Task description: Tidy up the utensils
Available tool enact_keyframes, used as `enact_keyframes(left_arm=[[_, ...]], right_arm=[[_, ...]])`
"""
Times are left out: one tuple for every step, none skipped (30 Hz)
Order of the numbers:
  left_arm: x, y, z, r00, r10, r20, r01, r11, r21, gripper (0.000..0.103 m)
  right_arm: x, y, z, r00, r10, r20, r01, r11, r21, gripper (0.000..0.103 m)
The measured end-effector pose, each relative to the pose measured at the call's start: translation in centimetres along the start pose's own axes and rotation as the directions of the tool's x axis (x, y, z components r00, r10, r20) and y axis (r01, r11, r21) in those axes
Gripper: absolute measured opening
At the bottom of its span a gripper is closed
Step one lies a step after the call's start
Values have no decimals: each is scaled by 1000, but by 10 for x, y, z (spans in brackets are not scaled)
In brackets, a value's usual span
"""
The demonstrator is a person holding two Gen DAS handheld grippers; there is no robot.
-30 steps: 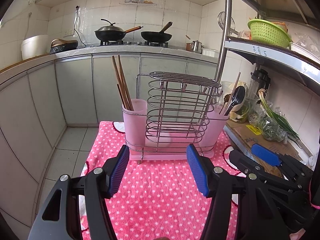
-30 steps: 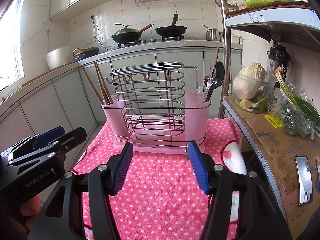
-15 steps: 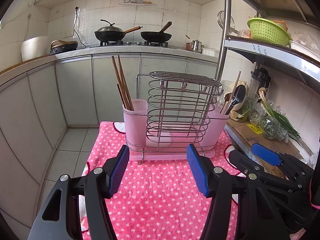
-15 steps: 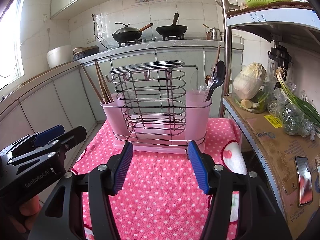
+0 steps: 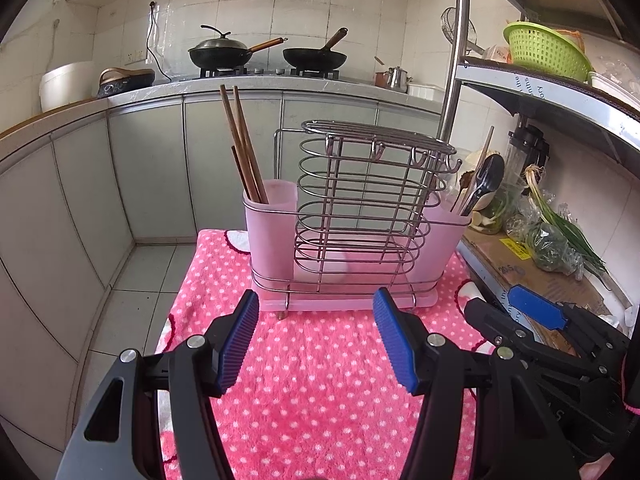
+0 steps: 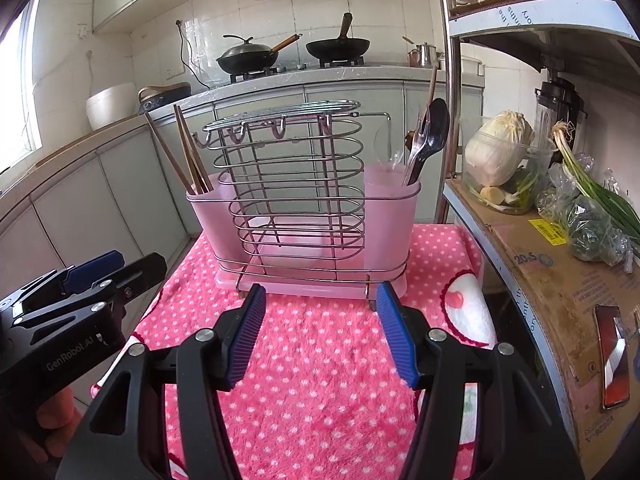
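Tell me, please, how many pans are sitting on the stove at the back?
2: a lidded wok on the left burner and an open frying pan on the right burner, both with handles angled up to the right.

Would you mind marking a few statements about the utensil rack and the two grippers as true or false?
1. The chopsticks stand in the rack's left pink cup. True.
2. The black spoon lies flat on the pink dotted cloth. False: it stands upright in the right cup.
3. The left gripper holds a fork. False: its jaws are open and empty.
4. The right gripper is open, with nothing between its jaws. True.
5. The middle wire basket appears empty. True.
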State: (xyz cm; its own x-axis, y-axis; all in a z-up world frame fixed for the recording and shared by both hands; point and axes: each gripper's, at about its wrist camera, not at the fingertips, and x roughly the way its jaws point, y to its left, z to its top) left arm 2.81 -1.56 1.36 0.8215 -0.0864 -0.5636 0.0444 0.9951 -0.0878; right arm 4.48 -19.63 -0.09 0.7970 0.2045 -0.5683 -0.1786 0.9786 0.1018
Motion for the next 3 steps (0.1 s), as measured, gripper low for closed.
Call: enact_keyframes(left_arm=[[3,1,-1,1000,0,-8,0,1000,-2,59],[7,3,-1,1000,-1,-17,1,1000,-5,59],[11,4,-3,1000,0,-27,0,1000,-5,59]], right_arm=[[3,-2,-1,1000,-4,-8,4,1000,1,58],[6,-4,-1,1000,-5,-15,6,1000,2,58],[10,-7,-2,1000,-7,-24,7,1000,6,58]])
